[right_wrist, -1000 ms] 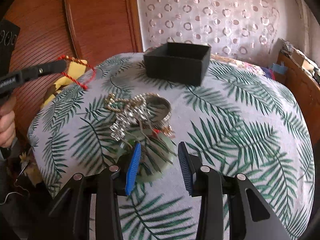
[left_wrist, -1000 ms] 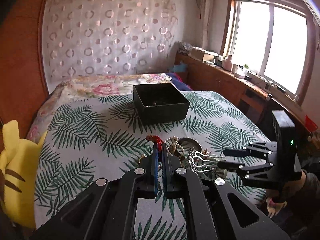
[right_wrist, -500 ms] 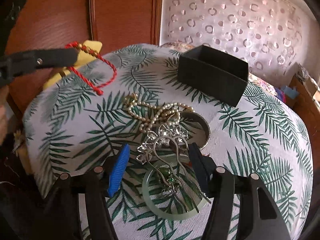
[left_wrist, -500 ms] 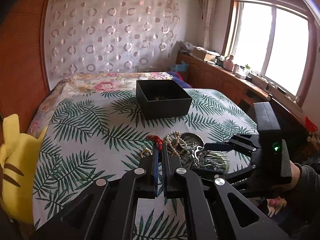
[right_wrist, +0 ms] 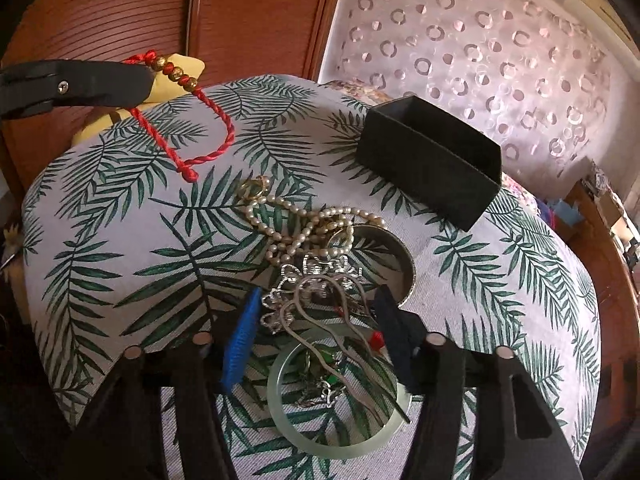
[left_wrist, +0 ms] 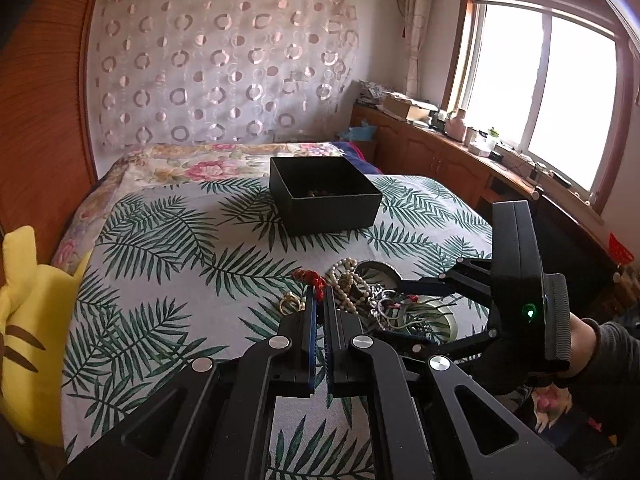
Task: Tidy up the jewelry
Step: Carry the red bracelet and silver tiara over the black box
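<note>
The right gripper (right_wrist: 316,336), low in the centre of its own wrist view, has its jaws apart and has just been closing them a little, with the silver filigree hairpin with two long wavy prongs (right_wrist: 320,312) between the blue pad and the dark one; neither pad visibly presses on it. The hairpin lies across a pale green jade-like bangle (right_wrist: 340,446) at the bottom centre, its ornate head touching a tangled strand of small cream pearls (right_wrist: 304,224) just above, with a round metal bangle (right_wrist: 404,256) to the right. Likely stiff, light and slippery, the hairpin looks best pinched across both prongs just below the head; the filigree could snag the pearls, and the bangle may be brittle if dragged. In the upper left, the left gripper (right_wrist: 148,76) is closed tight on a red twisted cord bracelet with gold beads (right_wrist: 208,132), which hangs limp above the white bedspread printed with green palm leaves (right_wrist: 120,240). A small gold ring (right_wrist: 256,188) lies left of centre. The open black square box (right_wrist: 432,172), well apart at the upper right, seems the destination.
</note>
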Demonstrator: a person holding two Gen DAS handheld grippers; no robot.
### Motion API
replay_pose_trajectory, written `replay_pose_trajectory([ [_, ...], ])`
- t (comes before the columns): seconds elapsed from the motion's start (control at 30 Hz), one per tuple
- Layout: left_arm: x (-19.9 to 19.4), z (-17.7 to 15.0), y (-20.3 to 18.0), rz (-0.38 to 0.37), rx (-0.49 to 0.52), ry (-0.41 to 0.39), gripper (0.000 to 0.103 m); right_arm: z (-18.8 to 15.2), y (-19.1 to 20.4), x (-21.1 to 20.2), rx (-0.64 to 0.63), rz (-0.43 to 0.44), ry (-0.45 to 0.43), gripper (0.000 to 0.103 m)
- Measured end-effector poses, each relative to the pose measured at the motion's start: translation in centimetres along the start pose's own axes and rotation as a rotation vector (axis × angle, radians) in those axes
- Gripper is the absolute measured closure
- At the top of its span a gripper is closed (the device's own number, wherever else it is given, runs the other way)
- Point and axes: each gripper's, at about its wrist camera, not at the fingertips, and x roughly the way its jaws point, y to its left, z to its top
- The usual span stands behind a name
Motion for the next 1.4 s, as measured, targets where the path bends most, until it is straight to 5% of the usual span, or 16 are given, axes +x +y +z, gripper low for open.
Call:
replay_pose_trajectory([
  [0.1,0.0,0.0,0.0,0.000,0.000,0.001,0.101,0.0,-0.1,-0.2,0.005,0.012,-0.008,0.049],
  [0.13,0.0,0.0,0.0,0.000,0.000,0.001,0.101,0.1,-0.1,-0.4,0.007,0.015,-0.009,0.059],
  [0.7,1.0,0.1,-0.7,-0.014,0.006,0.009,0.101,1.1,-2.1,-3.7,0.045,0.035,-0.085,0.059],
  [1.4,6.1,8.8,-0.3,-0.006,0.074,-0.030,0.101,8.3,-10.1,-2.2,0.075,0.021,-0.176,0.059],
])
